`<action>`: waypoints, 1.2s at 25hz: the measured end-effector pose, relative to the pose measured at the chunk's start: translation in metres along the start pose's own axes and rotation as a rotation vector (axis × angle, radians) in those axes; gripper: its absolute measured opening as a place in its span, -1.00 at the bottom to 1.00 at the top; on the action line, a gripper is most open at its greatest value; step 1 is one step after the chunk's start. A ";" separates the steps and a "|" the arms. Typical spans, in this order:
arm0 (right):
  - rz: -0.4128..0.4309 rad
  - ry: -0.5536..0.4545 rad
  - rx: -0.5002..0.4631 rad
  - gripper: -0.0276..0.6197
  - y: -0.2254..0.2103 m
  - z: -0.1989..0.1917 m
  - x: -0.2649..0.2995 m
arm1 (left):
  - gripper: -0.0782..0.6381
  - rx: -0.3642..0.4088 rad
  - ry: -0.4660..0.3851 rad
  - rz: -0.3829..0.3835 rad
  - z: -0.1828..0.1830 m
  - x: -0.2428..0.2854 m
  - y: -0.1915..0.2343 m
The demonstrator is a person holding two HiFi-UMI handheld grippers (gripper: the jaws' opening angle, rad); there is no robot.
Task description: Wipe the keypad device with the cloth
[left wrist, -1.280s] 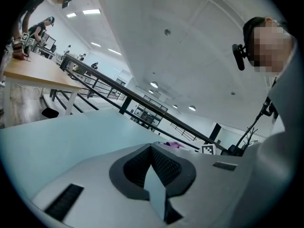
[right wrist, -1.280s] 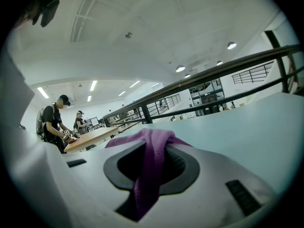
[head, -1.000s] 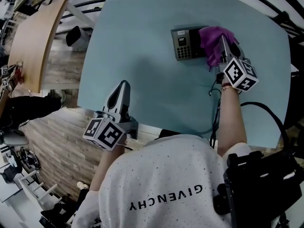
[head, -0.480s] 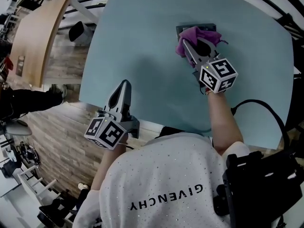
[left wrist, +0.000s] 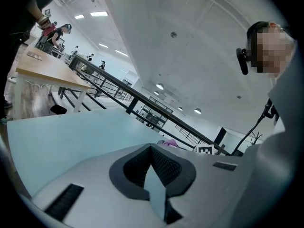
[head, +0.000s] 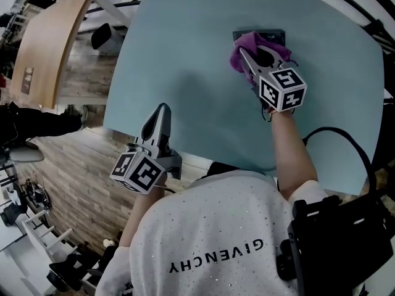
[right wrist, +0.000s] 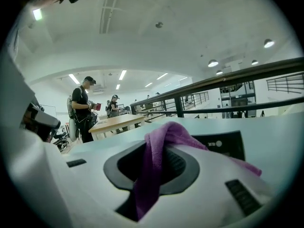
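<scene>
The right claw pinches the cloth on the keypad, which may skid along the worktop since the closed, empty left claw hangs well apart.

right gripper | swept left over keypad device | cloth shifted from device's right end to left, covering keys

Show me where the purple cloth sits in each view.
Head view: cloth upper centre-right, pinched by the right gripper.
Left gripper view: cloth a small purple bit at centre, just beyond the jaws.
Right gripper view: cloth at centre, clamped between the jaws.
Shared landmark: the blue table under it.
</scene>
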State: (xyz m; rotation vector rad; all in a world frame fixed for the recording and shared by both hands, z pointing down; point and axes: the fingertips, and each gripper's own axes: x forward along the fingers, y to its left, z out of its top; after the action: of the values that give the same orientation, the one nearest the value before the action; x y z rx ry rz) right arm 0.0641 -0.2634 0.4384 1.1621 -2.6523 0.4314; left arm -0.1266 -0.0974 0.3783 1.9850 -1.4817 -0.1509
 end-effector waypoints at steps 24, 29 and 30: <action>-0.302 -0.073 0.272 -0.69 -0.113 -0.017 -0.074 | -0.78 0.002 0.012 -0.031 0.001 0.010 -0.005; -0.390 -0.105 0.387 -0.69 -0.132 -0.022 -0.092 | -0.78 -0.002 0.012 -0.042 0.003 0.011 -0.004; -0.387 -0.124 0.395 -0.69 -0.130 -0.018 -0.095 | -0.78 -0.003 0.014 -0.047 0.002 0.011 -0.005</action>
State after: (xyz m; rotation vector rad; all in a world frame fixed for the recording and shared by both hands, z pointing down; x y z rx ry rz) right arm 0.2251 -0.2763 0.4493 1.8261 -2.4130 0.8540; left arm -0.1194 -0.1071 0.3772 2.0158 -1.4259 -0.1588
